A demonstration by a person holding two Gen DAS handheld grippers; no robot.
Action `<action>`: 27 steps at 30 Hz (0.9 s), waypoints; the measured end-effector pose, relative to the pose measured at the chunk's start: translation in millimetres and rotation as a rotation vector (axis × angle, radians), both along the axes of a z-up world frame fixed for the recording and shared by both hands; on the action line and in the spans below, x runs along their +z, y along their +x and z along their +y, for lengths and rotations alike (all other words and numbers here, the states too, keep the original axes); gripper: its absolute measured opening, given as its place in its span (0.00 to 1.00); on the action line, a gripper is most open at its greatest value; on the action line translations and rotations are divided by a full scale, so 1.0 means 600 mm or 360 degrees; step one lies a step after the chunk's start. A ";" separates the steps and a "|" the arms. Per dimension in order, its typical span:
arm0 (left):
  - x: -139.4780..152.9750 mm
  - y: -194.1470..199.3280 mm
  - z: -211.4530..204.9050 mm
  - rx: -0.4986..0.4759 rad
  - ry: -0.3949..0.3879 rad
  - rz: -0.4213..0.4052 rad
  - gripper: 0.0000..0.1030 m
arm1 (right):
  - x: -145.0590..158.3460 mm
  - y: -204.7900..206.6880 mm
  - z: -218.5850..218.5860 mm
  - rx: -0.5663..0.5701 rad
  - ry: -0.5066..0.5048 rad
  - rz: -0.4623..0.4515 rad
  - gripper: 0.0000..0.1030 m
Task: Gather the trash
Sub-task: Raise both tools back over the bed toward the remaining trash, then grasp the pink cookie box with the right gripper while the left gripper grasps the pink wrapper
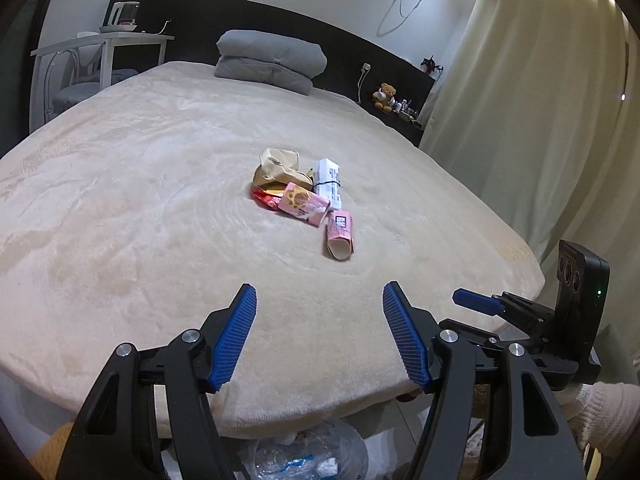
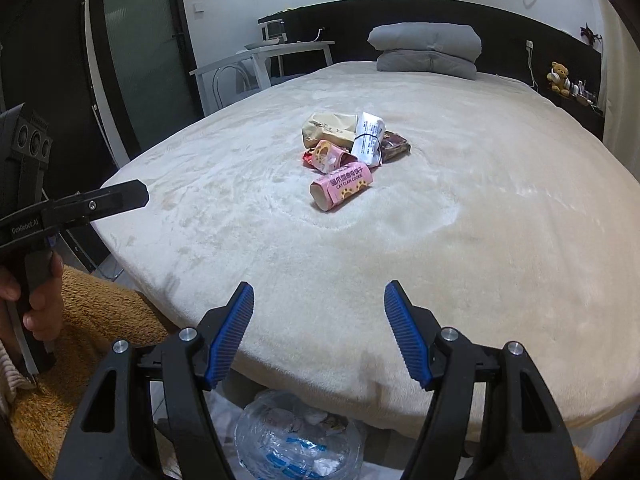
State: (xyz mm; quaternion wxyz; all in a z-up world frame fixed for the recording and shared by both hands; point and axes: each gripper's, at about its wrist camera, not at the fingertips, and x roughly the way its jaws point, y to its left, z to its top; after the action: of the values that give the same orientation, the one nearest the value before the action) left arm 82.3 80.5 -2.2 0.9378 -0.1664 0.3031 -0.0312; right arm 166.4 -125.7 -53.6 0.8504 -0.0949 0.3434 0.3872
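Note:
A small pile of trash lies mid-bed: a pink cookie box (image 1: 340, 234) (image 2: 341, 185) nearest me, a second pink wrapper (image 1: 304, 203) (image 2: 329, 155), a tan paper bag (image 1: 277, 166) (image 2: 327, 128), a white packet (image 1: 329, 182) (image 2: 368, 140), a red wrapper (image 1: 267, 197) and a dark brown wrapper (image 2: 394, 146). My left gripper (image 1: 319, 300) is open and empty over the bed's near edge. My right gripper (image 2: 319, 298) is open and empty too, beside it. Each gripper shows in the other's view, the right (image 1: 476, 300) and the left (image 2: 120, 198).
A clear plastic bag (image 1: 304, 454) (image 2: 296, 436) with scraps sits on the floor below the bed's near edge. The cream blanket (image 1: 140, 200) covers the bed. Folded grey bedding (image 1: 270, 60) lies at the headboard. A white table (image 1: 100, 46) stands far left, curtains (image 1: 540, 100) right.

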 end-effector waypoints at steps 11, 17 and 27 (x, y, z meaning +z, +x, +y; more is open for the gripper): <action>0.012 0.080 0.042 -0.0030 0.0019 0.0010 0.73 | -0.002 0.108 0.080 0.0122 -0.0020 -0.0024 0.87; 0.023 0.106 0.054 -0.0071 0.0039 -0.0036 0.88 | -0.013 0.168 0.130 0.0222 -0.0096 -0.0028 0.87; 0.019 0.158 0.087 -0.0116 0.0116 -0.0032 0.94 | -0.039 0.221 0.181 0.0470 -0.0221 0.0004 0.87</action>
State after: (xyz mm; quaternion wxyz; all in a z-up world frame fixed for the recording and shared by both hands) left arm 176.9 132.5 9.4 0.9445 -0.1207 0.3004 -0.0560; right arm 299.1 -16.8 -76.7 0.7751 -0.2025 0.3526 0.4835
